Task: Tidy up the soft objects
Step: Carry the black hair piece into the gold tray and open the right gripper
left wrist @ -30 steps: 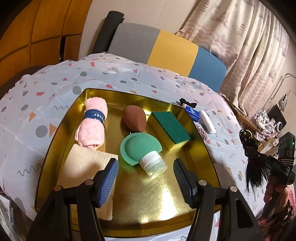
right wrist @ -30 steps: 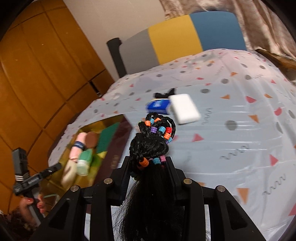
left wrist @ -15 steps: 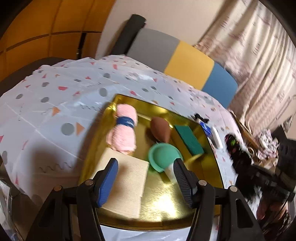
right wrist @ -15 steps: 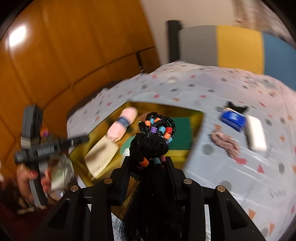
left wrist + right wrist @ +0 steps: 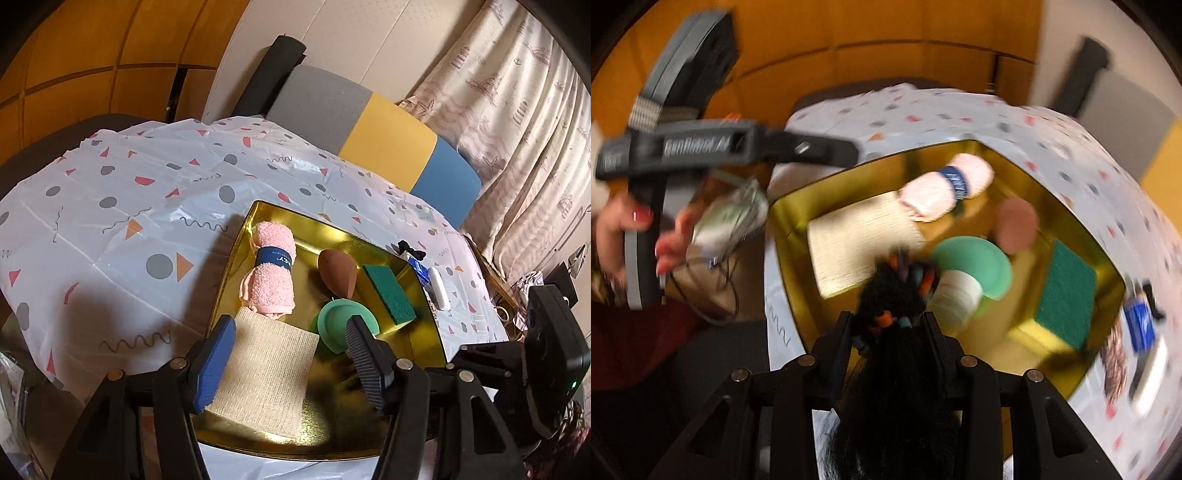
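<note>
A gold tray on the patterned tablecloth holds a rolled pink towel, a brown makeup sponge, a green scouring sponge, a teal puff and a folded beige cloth. My left gripper hovers open above the beige cloth at the tray's near side, holding nothing. In the blurred right wrist view, my right gripper hangs over the tray with a black beaded hair piece between its fingers. Its jaws are opening slightly, and the hair piece still sits between the pads.
On the cloth right of the tray lie a blue box, a white tube and a black bow. A grey, yellow and blue chair stands behind the table. A person's hand grips the left tool.
My right gripper swung with the hair piece from the table's right side to above the tray, rolling as it went. My left gripper drew back toward the tray's near left corner.
</note>
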Action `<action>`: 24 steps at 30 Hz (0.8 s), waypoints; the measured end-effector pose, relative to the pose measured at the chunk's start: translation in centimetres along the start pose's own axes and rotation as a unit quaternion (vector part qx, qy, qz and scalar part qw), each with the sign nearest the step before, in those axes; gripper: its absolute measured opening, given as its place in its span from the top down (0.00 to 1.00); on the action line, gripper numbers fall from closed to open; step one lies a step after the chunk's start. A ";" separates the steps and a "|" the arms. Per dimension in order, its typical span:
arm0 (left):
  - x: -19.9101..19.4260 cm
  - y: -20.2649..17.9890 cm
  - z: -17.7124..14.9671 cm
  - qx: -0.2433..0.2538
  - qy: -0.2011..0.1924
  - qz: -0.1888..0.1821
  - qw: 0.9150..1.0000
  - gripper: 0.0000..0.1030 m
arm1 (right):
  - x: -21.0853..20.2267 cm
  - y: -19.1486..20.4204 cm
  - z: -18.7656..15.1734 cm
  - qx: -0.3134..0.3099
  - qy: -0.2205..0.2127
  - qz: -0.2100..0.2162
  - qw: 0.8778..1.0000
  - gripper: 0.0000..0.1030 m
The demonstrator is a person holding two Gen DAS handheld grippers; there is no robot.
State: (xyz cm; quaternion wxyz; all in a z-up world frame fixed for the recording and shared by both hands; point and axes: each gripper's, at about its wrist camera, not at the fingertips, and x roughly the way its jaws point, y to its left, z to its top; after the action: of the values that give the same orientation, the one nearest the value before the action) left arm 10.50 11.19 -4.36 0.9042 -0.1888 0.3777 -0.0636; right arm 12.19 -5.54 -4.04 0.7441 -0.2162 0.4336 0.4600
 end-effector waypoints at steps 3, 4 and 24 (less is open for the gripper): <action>0.1 -0.1 -0.1 0.001 0.002 -0.002 1.000 0.39 | 0.6 0.1 0.8 -0.021 0.011 0.017 1.000 0.63; 0.1 -0.2 -0.1 0.002 0.002 -0.002 1.000 0.39 | 0.7 0.1 1.0 -0.023 0.015 0.020 0.999 0.63; 0.9 -3.2 -2.2 0.046 0.032 -0.034 0.998 0.39 | -5.6 -7.1 -5.0 0.301 -0.140 -0.045 0.942 0.44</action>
State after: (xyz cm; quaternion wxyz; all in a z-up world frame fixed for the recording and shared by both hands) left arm 9.67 7.43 -5.11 0.8967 -0.1573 0.3968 -0.1173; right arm 14.99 -15.38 -2.52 0.8476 0.0656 0.4328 0.2998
